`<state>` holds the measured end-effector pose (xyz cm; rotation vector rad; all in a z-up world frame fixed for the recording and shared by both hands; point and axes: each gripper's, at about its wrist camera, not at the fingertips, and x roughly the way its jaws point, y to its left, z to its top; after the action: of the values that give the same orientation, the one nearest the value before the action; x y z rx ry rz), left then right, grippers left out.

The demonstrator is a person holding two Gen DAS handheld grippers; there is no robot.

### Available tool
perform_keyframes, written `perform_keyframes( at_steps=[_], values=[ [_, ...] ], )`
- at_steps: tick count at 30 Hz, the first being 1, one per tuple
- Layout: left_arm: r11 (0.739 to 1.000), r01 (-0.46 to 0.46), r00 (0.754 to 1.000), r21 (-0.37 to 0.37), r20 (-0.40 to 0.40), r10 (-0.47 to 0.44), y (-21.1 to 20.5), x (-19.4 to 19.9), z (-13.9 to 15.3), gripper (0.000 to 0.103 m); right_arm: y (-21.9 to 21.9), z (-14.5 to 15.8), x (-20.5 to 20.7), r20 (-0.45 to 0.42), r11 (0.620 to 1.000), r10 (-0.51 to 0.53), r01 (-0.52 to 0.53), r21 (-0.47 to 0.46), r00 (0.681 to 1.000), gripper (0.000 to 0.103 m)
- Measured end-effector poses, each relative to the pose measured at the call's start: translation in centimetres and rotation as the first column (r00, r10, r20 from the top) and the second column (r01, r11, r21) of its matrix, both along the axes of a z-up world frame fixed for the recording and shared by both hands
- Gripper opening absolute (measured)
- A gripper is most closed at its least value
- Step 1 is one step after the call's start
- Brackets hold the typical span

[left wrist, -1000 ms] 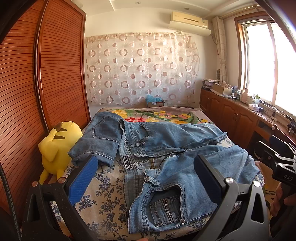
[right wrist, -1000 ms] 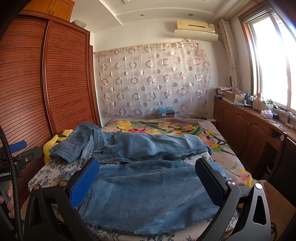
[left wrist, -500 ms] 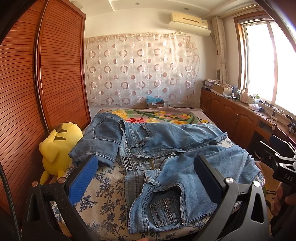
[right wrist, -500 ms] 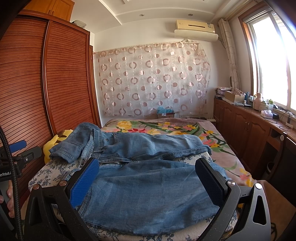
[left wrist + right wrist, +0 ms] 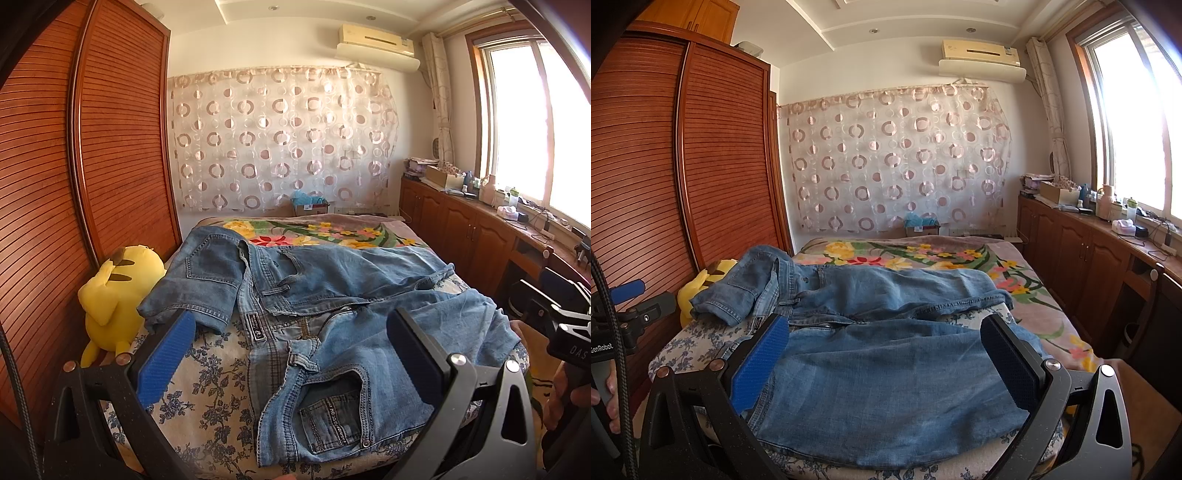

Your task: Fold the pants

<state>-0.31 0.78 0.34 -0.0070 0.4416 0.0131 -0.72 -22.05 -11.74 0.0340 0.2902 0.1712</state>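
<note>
The jeans (image 5: 325, 317) lie spread across the near end of the bed (image 5: 207, 373), unfolded and rumpled. Their waistband and front pocket sit toward the bed's near edge in the left wrist view, one leg runs toward the right edge, and another part is turned over into a bunched flap by the left edge. In the right wrist view the jeans (image 5: 886, 376) show a broad smooth leg panel along the near edge, with the second leg lying behind it toward the flowered blanket (image 5: 923, 254).

The left gripper (image 5: 291, 362) hovers above the near edge over the waistband area, its fingers spread wide apart and gripping nothing. The right gripper (image 5: 886, 365) hangs over the leg panel, its fingers likewise wide apart and empty; neither clearly touches the denim.

A yellow plush toy (image 5: 114, 295) sits at the bed's left edge against the slatted wooden wardrobe (image 5: 74, 184). A circle-patterned curtain (image 5: 280, 140) hangs behind the far end of the bed, and a wooden cabinet (image 5: 1082, 251) runs along the right under the window.
</note>
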Motion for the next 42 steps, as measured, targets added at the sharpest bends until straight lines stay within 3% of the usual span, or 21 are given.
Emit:
perform_keyframes(
  at_steps=[33, 42],
  values=[
    [1.0, 0.001, 1.0, 0.004, -0.002, -0.001, 0.2, 0.1, 0.8, 0.103, -0.1, 0.0, -0.1, 0.002, 1.0, 0.007, -0.007, 0.005, 1.0, 0.103],
    [1.0, 0.008, 1.0, 0.014, -0.029, -0.007, 0.2, 0.6, -0.2, 0.103, -0.8, -0.8, 0.4, -0.023, 1.0, -0.003, 0.004, 0.002, 1.0, 0.103]
  ],
)
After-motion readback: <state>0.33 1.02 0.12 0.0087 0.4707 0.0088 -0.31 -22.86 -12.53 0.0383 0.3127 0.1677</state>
